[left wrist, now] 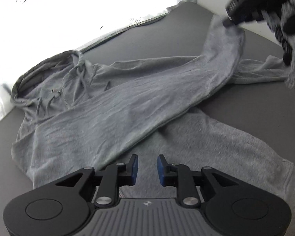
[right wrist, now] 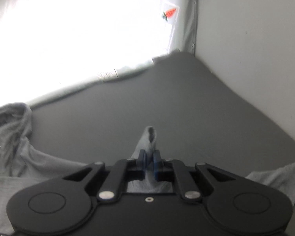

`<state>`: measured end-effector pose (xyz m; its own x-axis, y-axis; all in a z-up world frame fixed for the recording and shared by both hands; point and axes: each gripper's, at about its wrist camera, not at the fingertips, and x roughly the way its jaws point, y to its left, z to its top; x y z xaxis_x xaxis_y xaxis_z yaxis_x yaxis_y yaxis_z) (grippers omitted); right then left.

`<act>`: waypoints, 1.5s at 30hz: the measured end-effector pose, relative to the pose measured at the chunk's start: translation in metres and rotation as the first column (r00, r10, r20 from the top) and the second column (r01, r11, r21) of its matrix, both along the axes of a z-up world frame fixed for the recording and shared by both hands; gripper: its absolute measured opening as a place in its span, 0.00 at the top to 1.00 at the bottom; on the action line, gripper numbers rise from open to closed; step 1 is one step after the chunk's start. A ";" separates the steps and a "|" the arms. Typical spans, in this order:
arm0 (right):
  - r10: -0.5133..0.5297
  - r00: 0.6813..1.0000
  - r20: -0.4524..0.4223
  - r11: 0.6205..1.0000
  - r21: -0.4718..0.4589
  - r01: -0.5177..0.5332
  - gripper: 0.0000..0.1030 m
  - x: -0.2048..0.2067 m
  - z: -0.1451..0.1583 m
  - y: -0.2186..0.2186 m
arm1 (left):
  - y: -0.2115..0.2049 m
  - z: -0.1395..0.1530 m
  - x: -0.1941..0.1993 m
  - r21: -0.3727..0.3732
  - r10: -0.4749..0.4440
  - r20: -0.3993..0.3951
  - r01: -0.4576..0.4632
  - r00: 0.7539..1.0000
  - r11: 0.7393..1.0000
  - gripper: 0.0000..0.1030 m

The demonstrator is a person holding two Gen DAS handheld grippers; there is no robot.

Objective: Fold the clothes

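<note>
A grey hoodie lies spread on the dark grey surface, hood at the far left with drawstrings. One sleeve is lifted up and across to the right. My right gripper is shut on that sleeve's cuff; in the right wrist view the cuff sticks up between the shut fingers. My left gripper is open and empty, low over the hoodie's near part. The other sleeve lies at the right.
A bright white curtain runs along the far edge of the surface. A plain wall stands at the right, meeting it in a corner. A carrot picture hangs near the corner. Bare grey surface stretches ahead of my right gripper.
</note>
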<state>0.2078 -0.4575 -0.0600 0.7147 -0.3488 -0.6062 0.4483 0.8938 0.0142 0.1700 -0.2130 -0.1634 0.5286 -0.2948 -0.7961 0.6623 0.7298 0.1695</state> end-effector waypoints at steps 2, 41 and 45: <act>0.023 0.995 0.098 1.000 0.016 -0.025 0.93 -0.002 0.035 0.006 | -0.009 -0.006 0.003 0.001 -0.020 0.030 0.020 0.999 1.000 0.72; 0.107 0.983 -0.151 0.948 0.315 -0.055 0.47 0.093 -0.043 0.047 | 0.133 -0.013 0.072 0.055 0.470 0.195 -0.488 0.861 0.871 0.36; 0.103 0.976 -0.191 0.959 0.279 -0.046 0.25 0.138 -0.073 0.055 | 0.133 -0.016 0.075 0.043 0.496 0.166 -0.509 0.852 0.860 0.34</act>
<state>0.3455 -0.4028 -0.1333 0.5856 -0.1018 -0.8042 0.3992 0.8997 0.1768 0.2453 -0.0803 -0.1797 0.6969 0.1058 -0.7093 0.1721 0.9355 0.3087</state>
